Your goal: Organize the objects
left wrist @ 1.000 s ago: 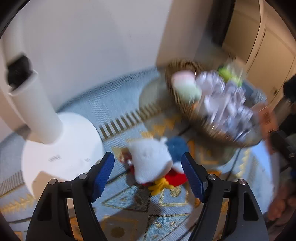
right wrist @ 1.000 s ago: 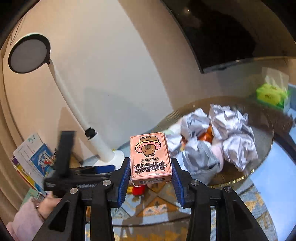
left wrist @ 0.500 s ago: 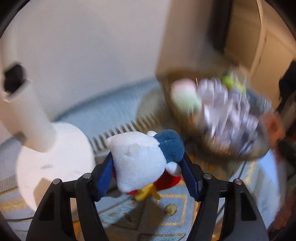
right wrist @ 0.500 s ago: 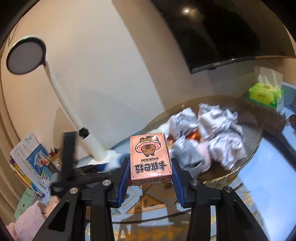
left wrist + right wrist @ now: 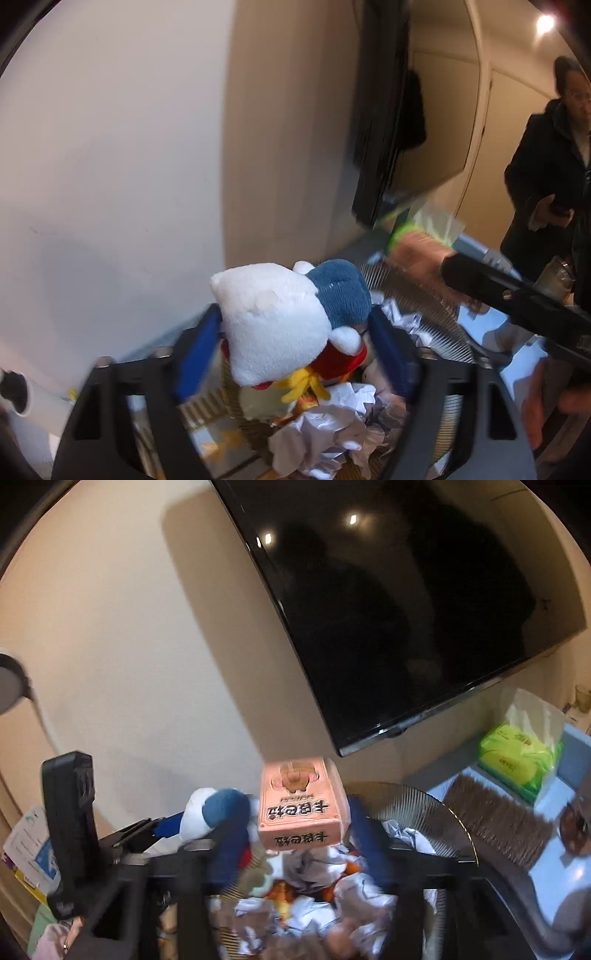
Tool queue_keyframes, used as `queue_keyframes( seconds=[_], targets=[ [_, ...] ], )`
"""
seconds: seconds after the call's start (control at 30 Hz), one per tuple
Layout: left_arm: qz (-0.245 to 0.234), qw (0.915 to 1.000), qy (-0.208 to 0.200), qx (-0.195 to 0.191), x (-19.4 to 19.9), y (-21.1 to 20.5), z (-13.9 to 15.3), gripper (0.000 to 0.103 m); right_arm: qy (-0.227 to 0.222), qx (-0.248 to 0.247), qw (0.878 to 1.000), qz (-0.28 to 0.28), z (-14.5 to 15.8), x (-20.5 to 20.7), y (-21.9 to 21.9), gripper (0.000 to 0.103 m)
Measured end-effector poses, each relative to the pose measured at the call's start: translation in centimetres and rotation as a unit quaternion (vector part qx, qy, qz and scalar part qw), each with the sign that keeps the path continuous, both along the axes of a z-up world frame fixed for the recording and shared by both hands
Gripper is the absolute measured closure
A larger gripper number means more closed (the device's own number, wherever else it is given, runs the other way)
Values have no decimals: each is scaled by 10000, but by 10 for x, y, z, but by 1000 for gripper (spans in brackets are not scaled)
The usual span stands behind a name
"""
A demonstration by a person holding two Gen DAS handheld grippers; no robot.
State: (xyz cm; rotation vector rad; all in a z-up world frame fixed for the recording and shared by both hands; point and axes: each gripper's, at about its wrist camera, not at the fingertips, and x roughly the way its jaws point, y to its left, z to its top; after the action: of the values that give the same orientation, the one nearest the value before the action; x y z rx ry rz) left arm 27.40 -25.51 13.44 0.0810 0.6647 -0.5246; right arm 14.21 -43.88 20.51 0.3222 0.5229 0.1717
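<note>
My left gripper (image 5: 291, 332) is shut on a plush toy (image 5: 277, 317) with a white head, blue cap, red body and yellow feet. It hangs over a ribbed basket (image 5: 436, 314) full of crumpled paper (image 5: 325, 435). In the right wrist view, a pink card box (image 5: 301, 808) sits tilted between the blurred blue pads of my right gripper (image 5: 299, 834). The pads stand wider than the box, so it looks loose over the same basket (image 5: 424, 801). The plush toy (image 5: 210, 812) and the left gripper's black body (image 5: 70, 830) show beside it on the left.
A black TV (image 5: 406, 609) hangs on the wall above. A green tissue pack (image 5: 517, 753) and a brown brush (image 5: 498, 823) lie right of the basket. A person in a dark coat (image 5: 546, 166) stands at the far right. Books (image 5: 29, 849) lean at the left.
The left gripper shut on the plush toy on the rug and lifted it over the basket. The right gripper moved over the basket, its jaws spread, and the pink box tipped.
</note>
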Motion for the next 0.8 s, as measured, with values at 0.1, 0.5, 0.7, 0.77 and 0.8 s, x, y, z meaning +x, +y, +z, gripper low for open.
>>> queue_keyframes(
  seconds=[0.1,0.5,0.7,0.77,0.8],
  targets=[
    [29,9998,36,173,-1,-3,-11,0,302,-146,9994,-66,-1,12,-10,0],
    [1247,9908,-99,523,-60,73,38,0,250,66,9996,-79,24,-43,-1,0],
    [2127,9747,-155,671,-153,160,74,0,542,-296,9949,800,29,-102,75,0],
    [2325,9690,-42,833,-189,185,58,0,780,-642,9883,1140,7,-129,109,0],
    [2459,9653,130,872,-210,202,41,0,902,-791,9850,1241,-9,-143,124,0]
  ],
)
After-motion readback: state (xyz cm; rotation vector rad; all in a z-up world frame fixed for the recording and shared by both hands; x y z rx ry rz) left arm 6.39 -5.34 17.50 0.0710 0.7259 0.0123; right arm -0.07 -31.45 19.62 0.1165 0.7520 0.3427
